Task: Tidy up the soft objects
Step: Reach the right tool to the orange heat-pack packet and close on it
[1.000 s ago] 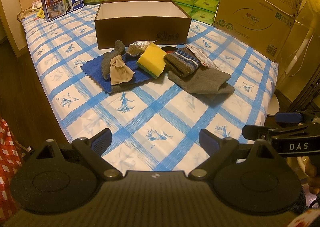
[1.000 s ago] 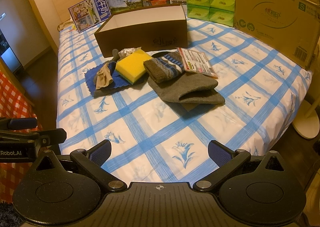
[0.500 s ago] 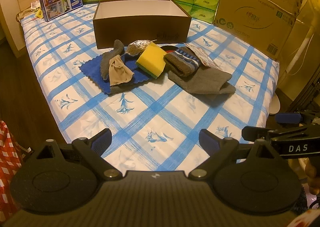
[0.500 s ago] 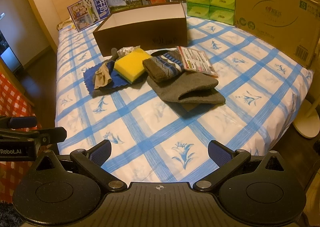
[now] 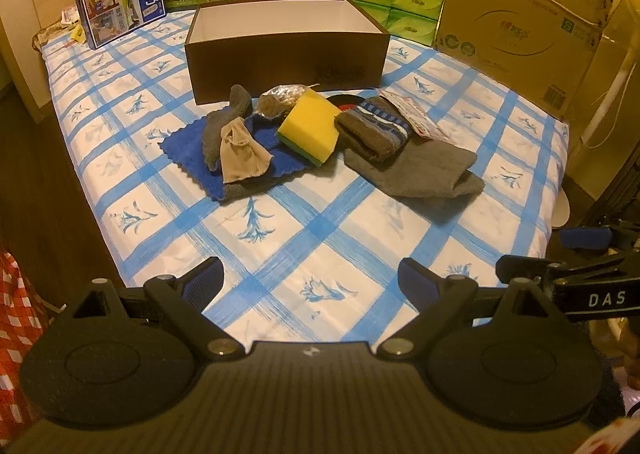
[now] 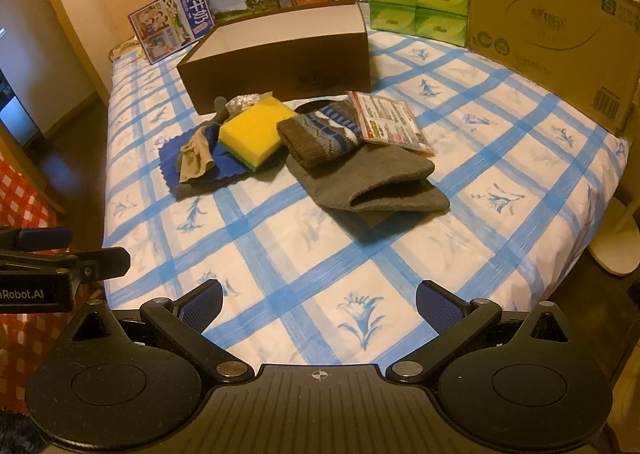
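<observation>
Soft things lie mid-table on a blue-checked cloth: a blue rag (image 5: 188, 152) with a grey sock (image 5: 236, 110) and a beige stocking (image 5: 240, 154) on it, a yellow sponge (image 5: 310, 126), a striped knit sock (image 5: 374, 128) and a large grey sock (image 5: 420, 166). Behind them stands an open brown box (image 5: 288, 54). In the right wrist view the sponge (image 6: 252, 132), striped sock (image 6: 320, 138), grey sock (image 6: 372, 182) and box (image 6: 280, 70) show too. My left gripper (image 5: 310, 282) and right gripper (image 6: 318, 304) are open and empty at the near table edge.
A printed packet (image 6: 388, 122) and a small bag of beads (image 5: 280, 100) lie among the soft things. Milk cartons (image 5: 120, 10), green tissue packs (image 5: 392, 2) and a big cardboard carton (image 5: 520, 22) line the back and right. Floor lies left of the table.
Both grippers have moved slightly forward toward the pile, which looks a little nearer. Nothing was picked up or moved.
</observation>
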Action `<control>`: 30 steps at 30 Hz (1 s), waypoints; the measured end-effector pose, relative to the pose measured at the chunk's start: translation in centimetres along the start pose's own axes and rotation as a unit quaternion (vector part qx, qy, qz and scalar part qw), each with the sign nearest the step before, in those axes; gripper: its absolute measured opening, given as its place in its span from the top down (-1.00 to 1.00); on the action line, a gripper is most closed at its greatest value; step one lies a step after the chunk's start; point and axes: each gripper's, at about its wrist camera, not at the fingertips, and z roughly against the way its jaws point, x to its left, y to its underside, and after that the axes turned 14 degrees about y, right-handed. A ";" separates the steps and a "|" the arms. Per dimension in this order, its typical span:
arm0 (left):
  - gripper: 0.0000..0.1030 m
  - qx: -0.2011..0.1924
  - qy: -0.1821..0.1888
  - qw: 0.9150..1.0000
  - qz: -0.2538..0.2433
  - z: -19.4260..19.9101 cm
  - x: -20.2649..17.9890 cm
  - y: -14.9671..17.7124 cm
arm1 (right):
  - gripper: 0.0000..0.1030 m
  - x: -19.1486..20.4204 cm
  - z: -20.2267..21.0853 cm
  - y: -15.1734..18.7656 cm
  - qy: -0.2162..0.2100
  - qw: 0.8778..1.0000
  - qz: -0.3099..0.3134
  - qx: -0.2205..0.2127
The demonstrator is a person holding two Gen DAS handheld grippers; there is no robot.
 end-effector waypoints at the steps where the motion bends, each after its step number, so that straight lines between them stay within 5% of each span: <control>1: -0.81 0.000 -0.001 1.000 0.000 -0.2 0.1 -0.2 | -0.99 -0.1 -0.1 -0.1 0.001 1.000 -0.001 -0.001; 11: -0.81 -0.002 -0.022 1.000 0.008 -3.1 2.5 -2.4 | -0.99 -1.5 -2.2 -2.3 0.023 0.999 -0.015 -0.044; 20: -0.74 -0.011 -0.037 0.999 0.005 -6.6 4.5 -4.8 | -0.98 -1.8 -5.7 -4.7 0.055 0.992 0.036 -0.107; 30: -0.69 -0.010 -0.046 0.999 0.008 -11.1 6.7 -7.4 | -0.55 -1.6 -11.2 -8.0 0.070 0.984 0.079 -0.140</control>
